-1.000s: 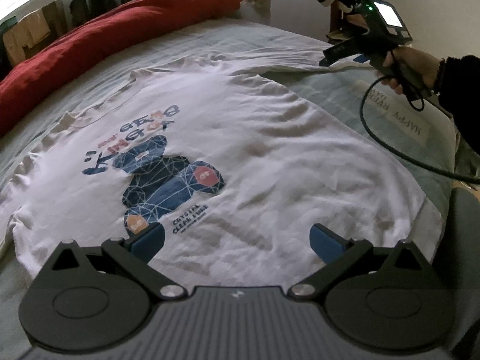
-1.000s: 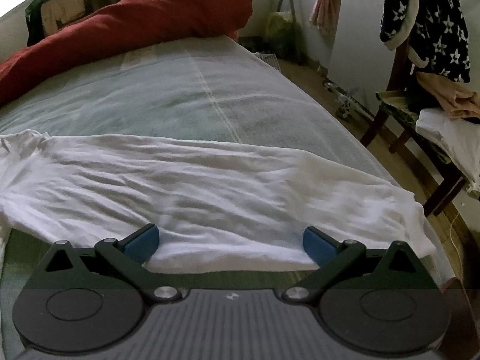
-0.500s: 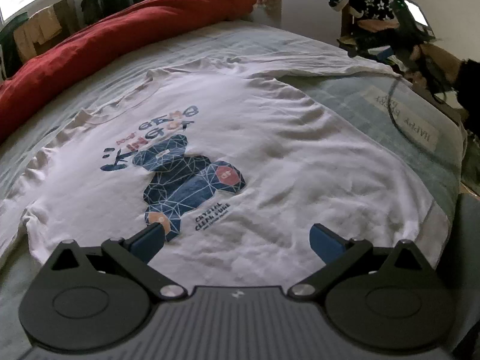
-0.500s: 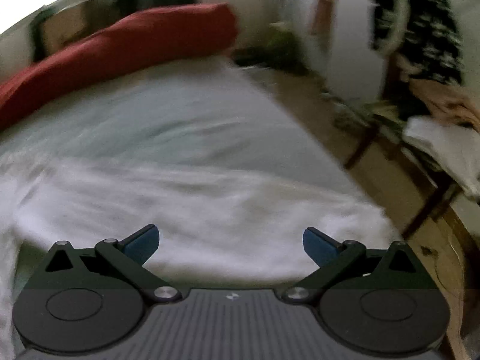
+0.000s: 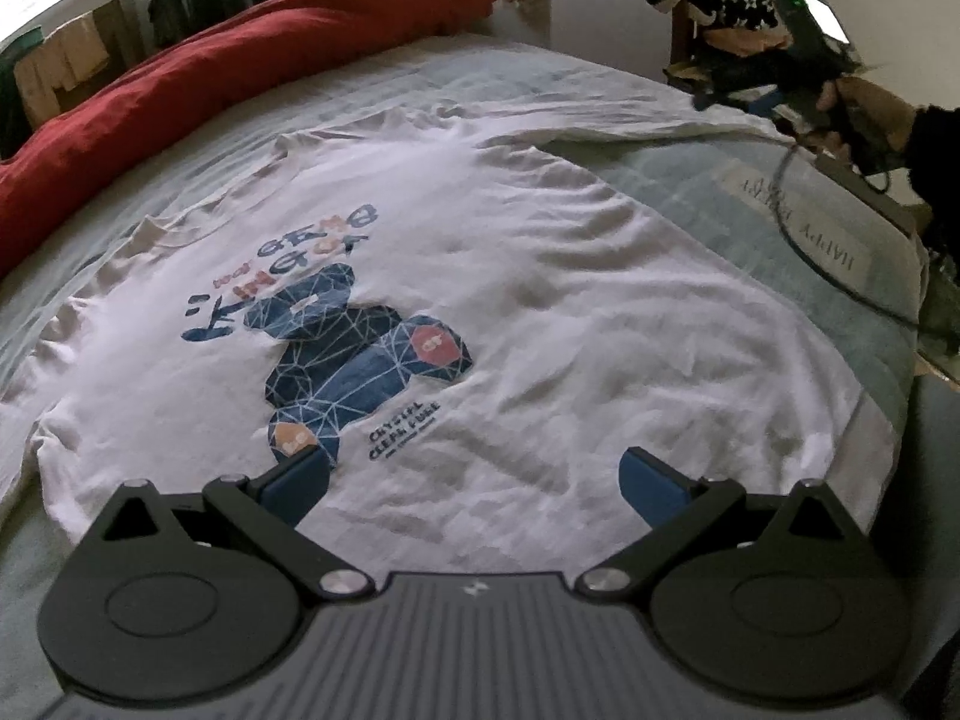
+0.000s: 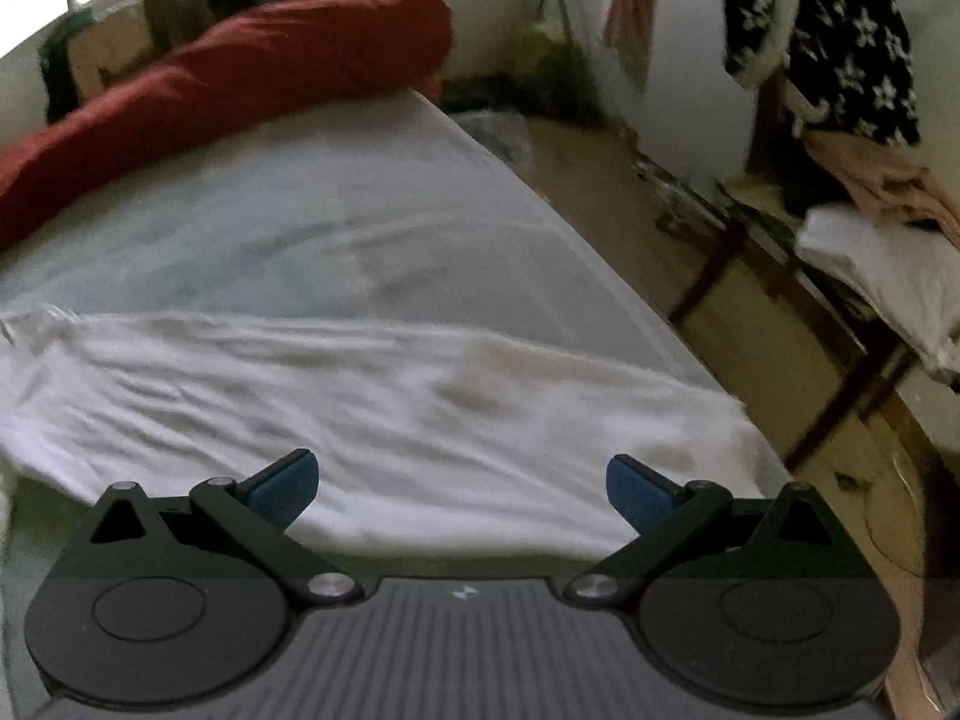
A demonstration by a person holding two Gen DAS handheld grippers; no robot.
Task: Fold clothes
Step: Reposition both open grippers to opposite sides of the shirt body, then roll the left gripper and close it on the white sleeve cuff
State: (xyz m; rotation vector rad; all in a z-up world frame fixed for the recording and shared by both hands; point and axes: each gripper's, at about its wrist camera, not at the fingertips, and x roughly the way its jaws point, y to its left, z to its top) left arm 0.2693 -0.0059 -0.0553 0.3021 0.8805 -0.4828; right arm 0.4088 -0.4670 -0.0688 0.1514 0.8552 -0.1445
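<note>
Left wrist view: one red bolster (image 5: pixel 240 54) along the bed's far edge, one white sweatshirt (image 5: pixel 540 300) spread print-up on the bed (image 5: pixel 780 192), one left gripper (image 5: pixel 474 480) spread wide over its hem, holding nothing. Right wrist view: one sleeve (image 6: pixel 360 408), one right gripper (image 6: pixel 462 483) wide apart above it, empty.

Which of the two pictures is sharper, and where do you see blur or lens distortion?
Left wrist view: sharper, the print on the white shirt is readable; fisheye bends the bed edges; the right gripper at far right is slightly smeared. Right wrist view: soft with motion blur, the sleeve folds and the chair are smeared; window glare at top left in both.
</note>
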